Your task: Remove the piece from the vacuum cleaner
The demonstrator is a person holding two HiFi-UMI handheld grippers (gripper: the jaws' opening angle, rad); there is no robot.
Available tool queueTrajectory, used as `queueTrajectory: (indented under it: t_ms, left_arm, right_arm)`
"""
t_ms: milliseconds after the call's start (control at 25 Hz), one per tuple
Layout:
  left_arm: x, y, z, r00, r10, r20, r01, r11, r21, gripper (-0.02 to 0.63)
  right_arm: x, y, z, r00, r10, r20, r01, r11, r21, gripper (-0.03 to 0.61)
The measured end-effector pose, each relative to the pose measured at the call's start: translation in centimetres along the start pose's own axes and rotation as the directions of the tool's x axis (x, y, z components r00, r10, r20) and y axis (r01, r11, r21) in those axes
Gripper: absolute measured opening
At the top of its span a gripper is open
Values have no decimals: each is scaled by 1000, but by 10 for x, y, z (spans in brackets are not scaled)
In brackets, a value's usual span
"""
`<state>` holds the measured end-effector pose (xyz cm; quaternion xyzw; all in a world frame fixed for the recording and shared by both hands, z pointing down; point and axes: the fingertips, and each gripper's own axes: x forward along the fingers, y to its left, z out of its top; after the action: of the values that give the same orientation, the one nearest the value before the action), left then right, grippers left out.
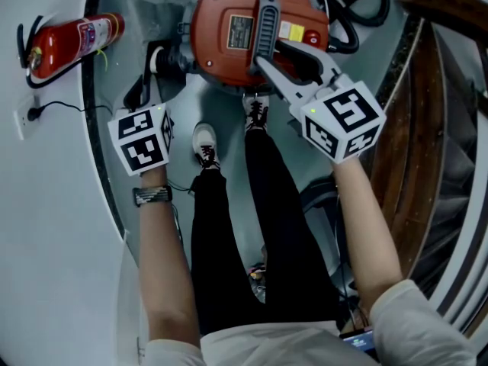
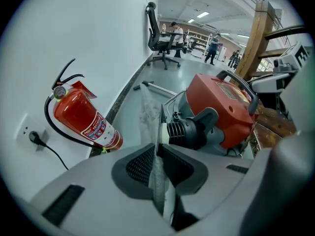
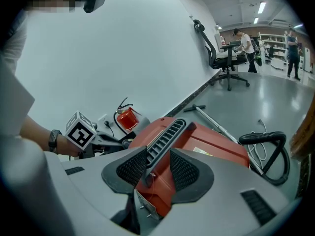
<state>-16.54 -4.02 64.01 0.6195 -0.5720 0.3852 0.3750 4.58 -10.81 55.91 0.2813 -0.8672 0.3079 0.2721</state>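
Glossy red plastic is seen on the vacuum cleaner, ribbed matt grey plastic on its handle; the thin pale piece is matt, the fire extinguisher shiny-painted.

Red vacuum cleaner, grey ribbed handle, whitish piece — red fire extinguisher, black trousers.
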Motion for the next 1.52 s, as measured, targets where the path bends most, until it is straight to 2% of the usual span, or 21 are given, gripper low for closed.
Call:
queueTrajectory:
  t_ms: [1080, 1520]
  left_arm:
    - [0, 4, -1, 1000, -16, -18, 14, 994, -104, 49]
    - [-1, 5, -2, 999, -6, -31, 3, 995, -98, 49]
  right_arm:
    - [-1, -1, 1, 1000, -4, -1, 4, 999, -38, 169]
    - [0, -2, 1, 1000, -12, -20, 11, 999, -48, 172]
